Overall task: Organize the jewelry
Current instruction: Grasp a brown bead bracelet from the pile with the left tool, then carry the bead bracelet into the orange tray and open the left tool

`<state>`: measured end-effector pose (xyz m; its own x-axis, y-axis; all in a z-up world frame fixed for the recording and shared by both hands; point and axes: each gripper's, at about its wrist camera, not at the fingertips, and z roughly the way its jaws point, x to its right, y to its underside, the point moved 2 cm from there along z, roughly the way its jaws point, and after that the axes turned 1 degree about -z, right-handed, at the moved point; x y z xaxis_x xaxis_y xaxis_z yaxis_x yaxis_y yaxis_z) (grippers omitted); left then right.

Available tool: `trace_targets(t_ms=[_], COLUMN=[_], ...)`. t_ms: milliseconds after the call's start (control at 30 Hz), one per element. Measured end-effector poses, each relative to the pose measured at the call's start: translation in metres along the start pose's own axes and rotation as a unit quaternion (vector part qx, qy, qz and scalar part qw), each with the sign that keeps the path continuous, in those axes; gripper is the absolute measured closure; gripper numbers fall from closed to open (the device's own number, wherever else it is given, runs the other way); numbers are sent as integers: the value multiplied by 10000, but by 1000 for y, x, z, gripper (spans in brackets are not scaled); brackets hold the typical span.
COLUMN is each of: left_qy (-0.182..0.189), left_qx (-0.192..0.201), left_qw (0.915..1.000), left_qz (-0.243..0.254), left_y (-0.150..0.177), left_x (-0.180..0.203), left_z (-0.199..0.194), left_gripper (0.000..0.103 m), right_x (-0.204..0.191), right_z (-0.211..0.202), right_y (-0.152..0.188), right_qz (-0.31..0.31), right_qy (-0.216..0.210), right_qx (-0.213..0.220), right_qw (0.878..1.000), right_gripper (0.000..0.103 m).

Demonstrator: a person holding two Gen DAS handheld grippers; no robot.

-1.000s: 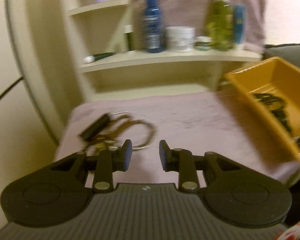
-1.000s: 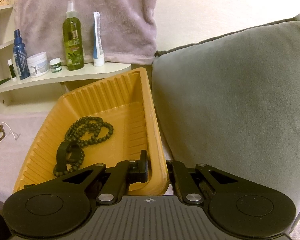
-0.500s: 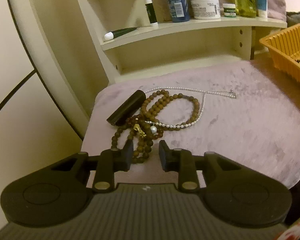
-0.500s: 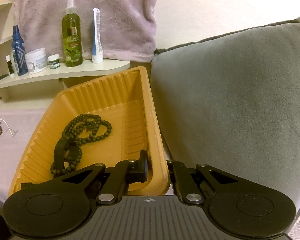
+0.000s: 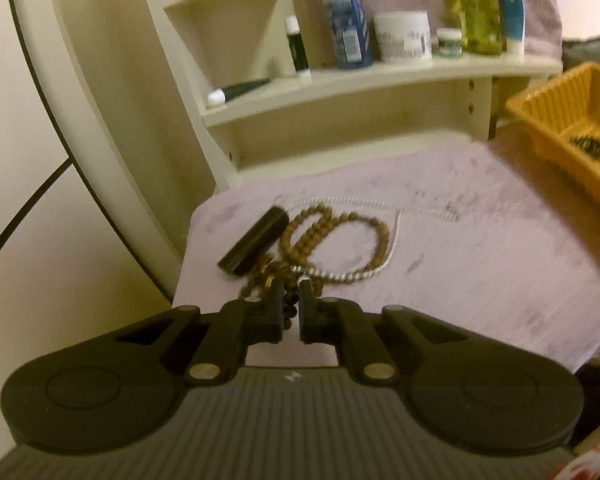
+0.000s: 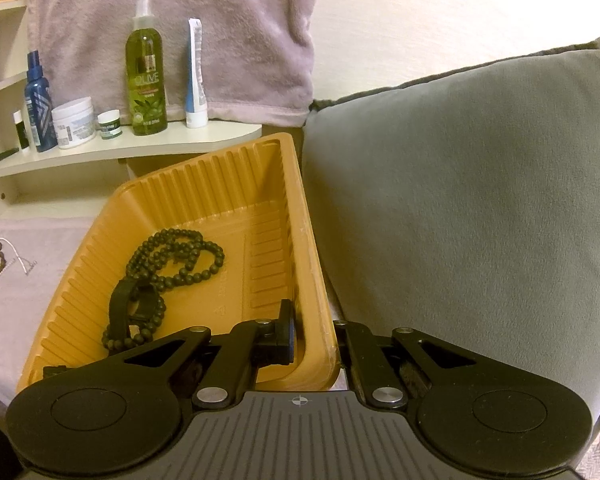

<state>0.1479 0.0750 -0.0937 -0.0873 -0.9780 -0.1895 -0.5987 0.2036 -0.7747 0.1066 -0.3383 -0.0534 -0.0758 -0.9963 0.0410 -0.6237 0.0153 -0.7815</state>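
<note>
Left wrist view: the left gripper (image 5: 291, 307) is sitting at the near left corner of the mauve cloth (image 5: 480, 280), its jaws drawn almost together and pinching the near end of the brown beads (image 5: 332, 228); a few beads are showing in the narrow gap between the pads. From the claw the strand is running away and slightly right, looping toward the middle of the cloth. A pearl chain (image 5: 380, 268) is lying tangled across it, and a black tube (image 5: 254, 242) is resting against the loops on the left. The chain looks likely to drag along if the beads are lifted. The tray (image 5: 540, 120) is lying off the cloth's far right corner, so the carry would be going rightward.

Right wrist view: the right gripper (image 6: 316, 340) is clenching the tray's (image 6: 312, 264) near right wall, one pad inside and the other outside, holding it tipped against the grey cushion (image 6: 480, 200). Black beads (image 6: 180, 256) and a black ring (image 6: 126, 308) are lying inside. This hand is the nearer to the tray; the left is the nearer to the loose jewelry.
</note>
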Motion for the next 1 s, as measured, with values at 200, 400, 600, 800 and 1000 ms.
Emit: trace_targets(t_ms=[200, 400, 600, 800, 1000], left_qy=[368, 812, 1185, 1502, 1901], left_qx=[212, 368, 533, 677, 750], left_qw=[9988, 9952, 9909, 9863, 9789], left_qz=[-242, -409, -341, -118, 39], left_y=[-25, -51, -77, -98, -113], left_x=[-3, -10, -6, 15, 46], left_z=[-21, -36, -48, -55, -59], left_gripper=[97, 97, 97, 97, 97], right_x=[0, -2, -2, -1, -1], right_z=[-1, -3, -5, -6, -7], right_y=[1, 1, 2, 2, 2], right_qz=[8, 16, 50, 68, 99], right_qy=[-4, -17, -43, -65, -82], right_qx=[15, 45, 90, 107, 121], right_qw=[10000, 10000, 9999, 9999, 9998], right_gripper=[97, 97, 98, 98, 98])
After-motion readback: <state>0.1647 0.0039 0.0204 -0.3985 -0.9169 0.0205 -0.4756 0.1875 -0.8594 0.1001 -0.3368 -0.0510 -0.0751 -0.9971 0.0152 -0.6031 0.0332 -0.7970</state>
